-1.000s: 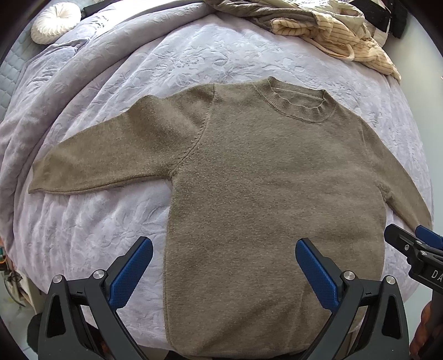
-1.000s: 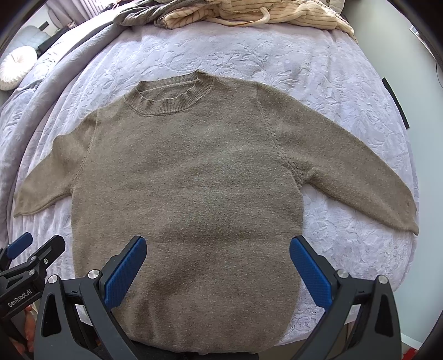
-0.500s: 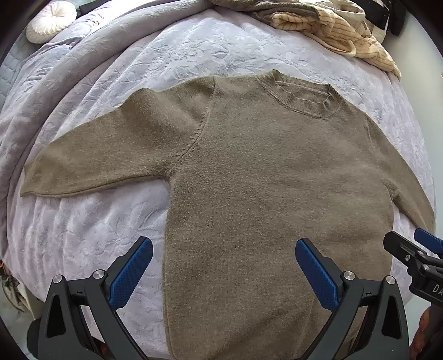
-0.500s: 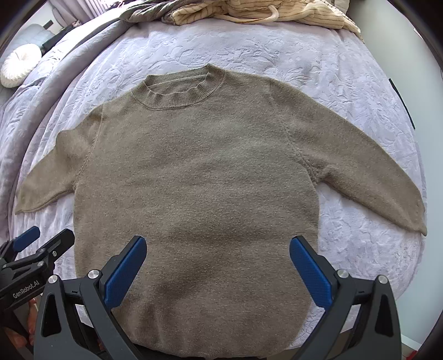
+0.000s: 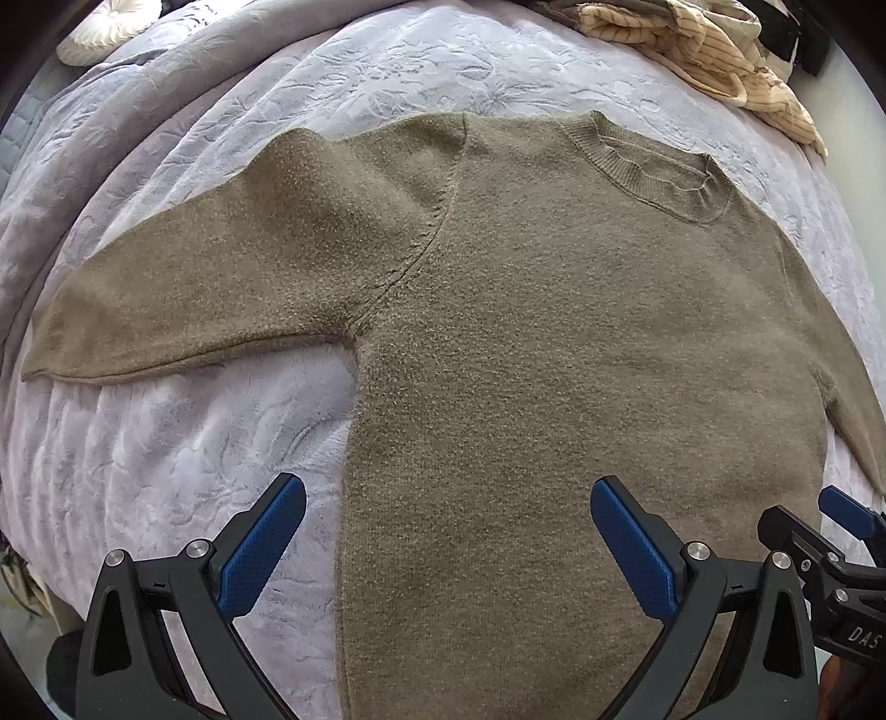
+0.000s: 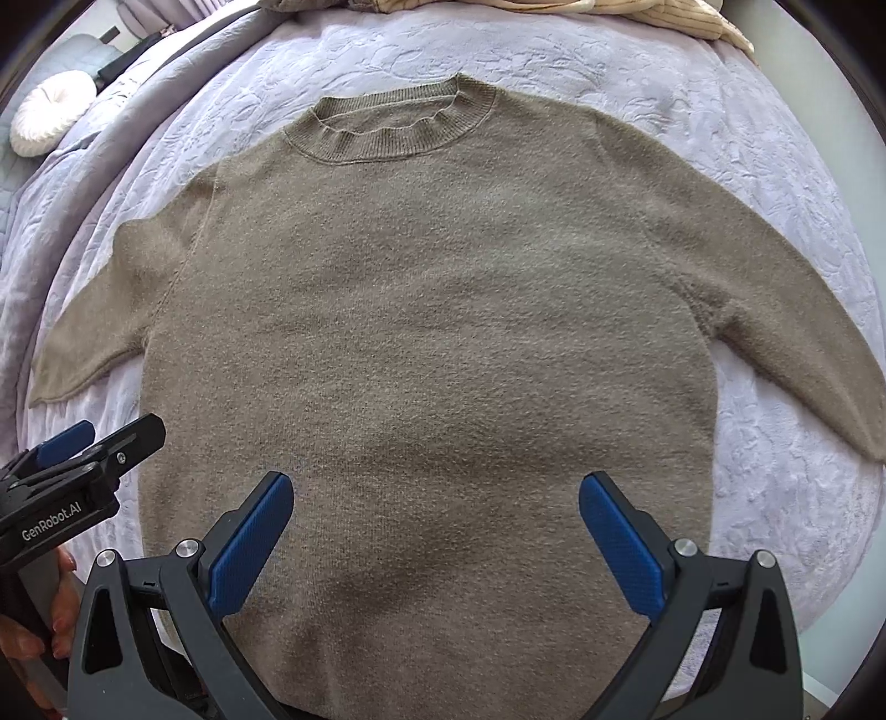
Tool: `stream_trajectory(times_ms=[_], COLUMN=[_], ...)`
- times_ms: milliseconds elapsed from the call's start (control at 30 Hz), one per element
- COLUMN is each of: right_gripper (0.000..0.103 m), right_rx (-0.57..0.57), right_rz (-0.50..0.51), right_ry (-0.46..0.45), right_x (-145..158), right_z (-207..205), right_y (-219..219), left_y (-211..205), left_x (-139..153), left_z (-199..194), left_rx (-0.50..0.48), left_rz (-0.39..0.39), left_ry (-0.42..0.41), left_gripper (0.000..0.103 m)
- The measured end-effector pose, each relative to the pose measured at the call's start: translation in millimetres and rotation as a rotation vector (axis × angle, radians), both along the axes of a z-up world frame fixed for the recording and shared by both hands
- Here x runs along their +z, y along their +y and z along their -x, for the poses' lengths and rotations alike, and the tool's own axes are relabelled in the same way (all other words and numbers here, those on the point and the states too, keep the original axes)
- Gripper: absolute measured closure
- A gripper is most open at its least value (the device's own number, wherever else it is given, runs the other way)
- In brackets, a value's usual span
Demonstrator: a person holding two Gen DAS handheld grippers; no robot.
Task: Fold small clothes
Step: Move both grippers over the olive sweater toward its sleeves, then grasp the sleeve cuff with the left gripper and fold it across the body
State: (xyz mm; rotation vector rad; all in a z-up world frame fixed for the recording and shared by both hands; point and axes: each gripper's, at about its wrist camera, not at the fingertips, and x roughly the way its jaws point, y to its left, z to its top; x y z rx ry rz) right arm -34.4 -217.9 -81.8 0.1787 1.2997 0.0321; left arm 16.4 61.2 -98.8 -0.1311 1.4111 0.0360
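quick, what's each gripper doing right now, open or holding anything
Left gripper: open, holding nothing, hovering over the sweater.
Right gripper: open, holding nothing, also above the sweater.

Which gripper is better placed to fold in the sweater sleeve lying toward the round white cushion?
Left. The left gripper hangs open over the olive knit sweater's side nearest that sleeve; the right gripper, also open, sits farther across.

Sweater (image 5: 554, 360) hem hidden behind the fingers (image 5: 260, 548) in both wrist views; its far sleeve cuff cut off at the left view's edge; striped garment (image 5: 714, 50) cropped at the top rim
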Motion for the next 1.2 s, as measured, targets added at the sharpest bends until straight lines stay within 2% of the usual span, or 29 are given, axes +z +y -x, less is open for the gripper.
stream_trajectory(times_ms=[300, 467, 567, 667, 867, 933, 1000, 1033, 1067, 1100, 1133, 1167, 1200], right_gripper=[0.000, 0.000, 0.000, 0.000, 0.000, 0.000, 0.000, 0.000, 0.000, 0.000, 0.000, 0.000, 0.000], right_rx=[0.037, 0.099, 0.148, 0.187, 0.245, 0.265, 0.279, 0.284, 0.289, 0.293, 0.296, 0.299, 0.302], right_rz=[-0.041, -0.049, -0.051, -0.062, -0.101, -0.106, -0.109, -0.108, -0.110, -0.112, -0.115, -0.118, -0.124], right_ry=[-0.026, -0.038, -0.049, -0.044, -0.042, -0.038, -0.035, -0.034, -0.031, -0.030, -0.030, -0.032, -0.033], right_x=[-10, -12, -12, -15, -18, -19, -21, -23, -24, -24, -23, -23, -22], right_z=[-7, -7, -5, -2, 0, 0, 0, -2, -2, -1, -1, -1, 0], right_y=[17, 40, 58, 74, 102, 110, 116, 121, 123, 125, 126, 128, 128], left_y=[24, 68, 112, 171, 289, 315, 326, 328, 328, 328, 330, 331, 333], left_x=[-21, -28, -32, -34, -56, -68, -75, -74, -73, -71, -69, -69, -70], left_z=[-7, -10, -10, -5, 17, 18, 13, 9, 6, 2, 1, -2, -2], left_rx=[0.042, 0.123, 0.202, 0.323, 0.637, 0.719, 0.764, 0.781, 0.790, 0.805, 0.817, 0.827, 0.834], left_rz=[0.052, 0.165, 0.205, 0.195, 0.229, 0.271, 0.317, 0.314, 0.302, 0.275, 0.257, 0.246, 0.252], left_ry=[-0.015, -0.091, -0.145, -0.212, -0.285, -0.296, -0.318, -0.333, -0.344, -0.355, -0.357, -0.355, -0.359], left_gripper=[0.000, 0.000, 0.000, 0.000, 0.000, 0.000, 0.000, 0.001, 0.004, 0.020, 0.049, 0.064, 0.090])
